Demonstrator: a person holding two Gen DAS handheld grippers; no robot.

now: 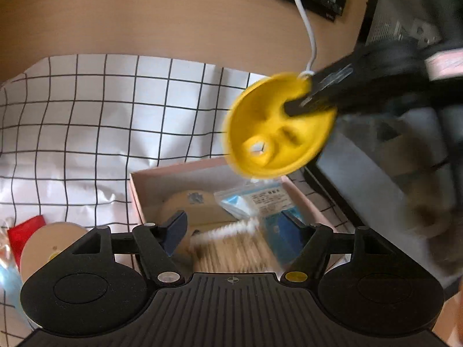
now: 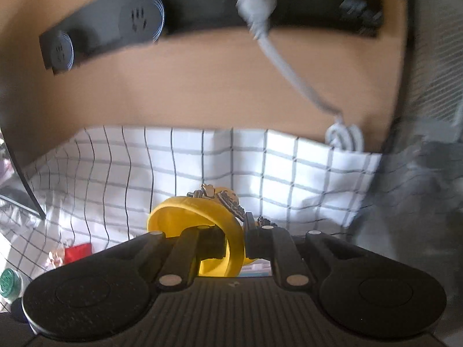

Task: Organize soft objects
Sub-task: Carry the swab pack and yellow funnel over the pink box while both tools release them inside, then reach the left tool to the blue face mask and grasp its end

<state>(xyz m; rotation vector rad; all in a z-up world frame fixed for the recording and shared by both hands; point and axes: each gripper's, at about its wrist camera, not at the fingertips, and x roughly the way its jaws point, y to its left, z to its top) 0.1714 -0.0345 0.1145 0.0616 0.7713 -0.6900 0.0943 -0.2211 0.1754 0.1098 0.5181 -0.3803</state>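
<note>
A yellow soft bowl-shaped piece [image 1: 269, 133] with holes in its bottom hangs tilted above a pink open box [image 1: 173, 170]. My right gripper [image 1: 301, 98] comes in from the upper right and is shut on the piece's rim. In the right wrist view that gripper [image 2: 234, 237] pinches the yellow rim [image 2: 185, 211], and a dark patterned trim shows behind it. My left gripper [image 1: 235, 231] stands open low over the box, with a blurred bundle of cotton swabs [image 1: 231, 248] between its fingers; the pads do not press on the bundle.
The box also holds a beige round pad [image 1: 191, 202] and blue-white packets [image 1: 260, 199]. A beige disc [image 1: 49, 243] and a red packet [image 1: 23, 231] lie left of it on the checked cloth [image 1: 86, 130]. A white cable [image 1: 309, 37] and a dark case [image 1: 361, 173] stand right.
</note>
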